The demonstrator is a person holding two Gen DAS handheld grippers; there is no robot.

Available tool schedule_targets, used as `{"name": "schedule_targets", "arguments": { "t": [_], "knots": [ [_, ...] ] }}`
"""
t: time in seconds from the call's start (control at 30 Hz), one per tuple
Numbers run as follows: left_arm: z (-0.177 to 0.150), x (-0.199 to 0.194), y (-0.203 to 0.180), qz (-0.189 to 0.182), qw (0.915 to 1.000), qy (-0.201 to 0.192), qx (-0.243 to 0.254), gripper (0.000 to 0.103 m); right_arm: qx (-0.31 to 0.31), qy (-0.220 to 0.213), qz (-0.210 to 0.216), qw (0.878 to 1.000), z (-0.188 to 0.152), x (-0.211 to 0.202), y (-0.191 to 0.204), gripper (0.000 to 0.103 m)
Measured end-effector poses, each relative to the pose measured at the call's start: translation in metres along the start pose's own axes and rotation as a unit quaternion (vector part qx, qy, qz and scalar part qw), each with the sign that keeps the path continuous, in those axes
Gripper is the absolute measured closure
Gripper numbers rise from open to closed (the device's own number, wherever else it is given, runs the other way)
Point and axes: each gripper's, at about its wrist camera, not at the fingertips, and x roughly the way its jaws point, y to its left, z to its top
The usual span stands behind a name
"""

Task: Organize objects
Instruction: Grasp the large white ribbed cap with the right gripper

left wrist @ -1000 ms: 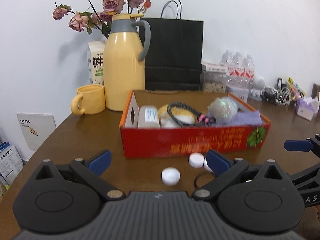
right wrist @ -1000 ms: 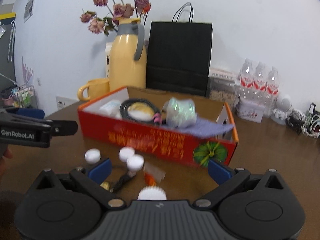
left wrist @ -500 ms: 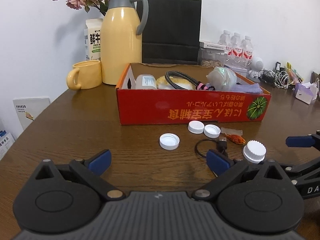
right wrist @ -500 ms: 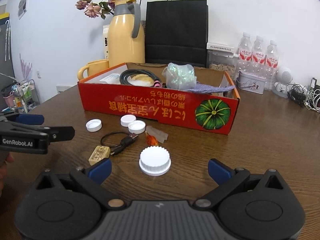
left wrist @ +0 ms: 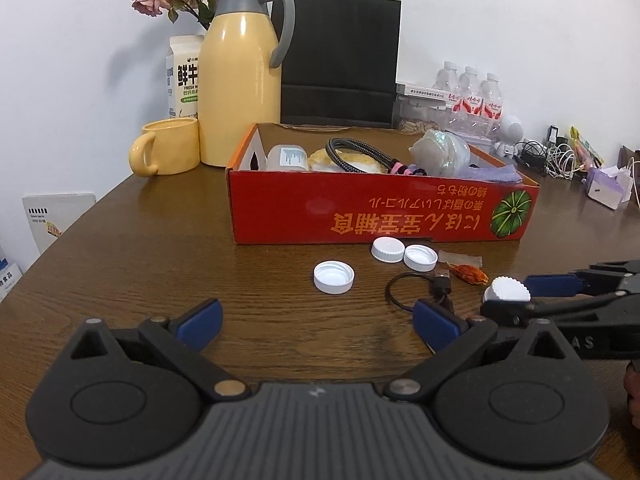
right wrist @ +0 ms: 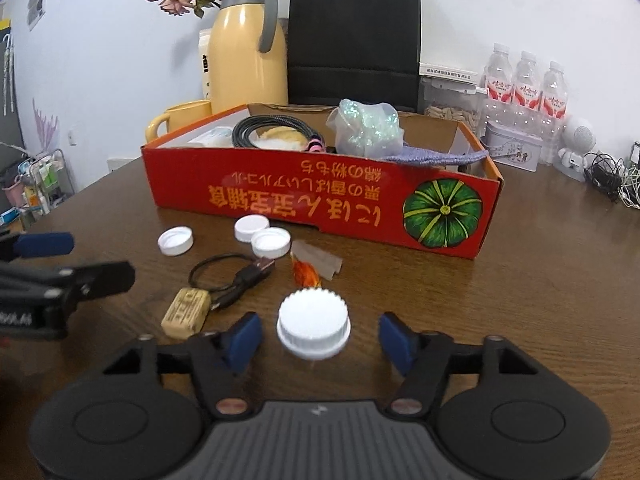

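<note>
My right gripper (right wrist: 316, 338) has just been closing around the big ribbed white cap (right wrist: 313, 330) at six o'clock on the worktop (right wrist: 540, 300), pads not yet touching, while my left gripper (left wrist: 316, 320) hangs open and empty; the red box (right wrist: 320, 204) at twelve is part filled, three small caps (right wrist: 175, 241) and a cable (right wrist: 232, 276) left.

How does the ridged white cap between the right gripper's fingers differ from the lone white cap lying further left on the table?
The ridged cap lies closed top up, while the lone cap lies hollow side up. The ridged cap is taller, with a flared skirt and coarse knurling; the lone cap is low with finer ribbing. The ridged cap sits between the fingers of the right gripper, whose jaws have just been closing but are not yet touching it; the lone cap lies unattended. Both are white, round and rest on the table.
</note>
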Motion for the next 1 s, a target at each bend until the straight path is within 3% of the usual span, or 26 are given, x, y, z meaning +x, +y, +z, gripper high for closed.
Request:
{"name": "schedule_targets", "arguments": {
  "t": [0.07, 0.37, 0.7, 1.0],
  "knots": [
    [0.000, 0.001, 0.001, 0.000, 1.0000, 0.003, -0.003, 0.000, -0.001, -0.004, 0.001, 1.000, 0.002, 0.002, 0.001, 0.064],
    [0.000, 0.004, 0.003, -0.002, 0.9999, 0.012, -0.012, 0.000, 0.006, -0.024, -0.004, 1.000, 0.002, -0.003, -0.001, 0.064],
    [0.000, 0.006, 0.004, 0.002, 0.9996, 0.021, -0.018, 0.000, -0.005, -0.101, -0.032, 0.994, -0.003, -0.028, 0.004, 0.064],
    [0.000, 0.008, 0.005, 0.004, 0.9994, 0.027, -0.020, 0.000, -0.004, -0.112, -0.031, 0.993, -0.003, -0.033, 0.002, 0.064]
  ]
}}
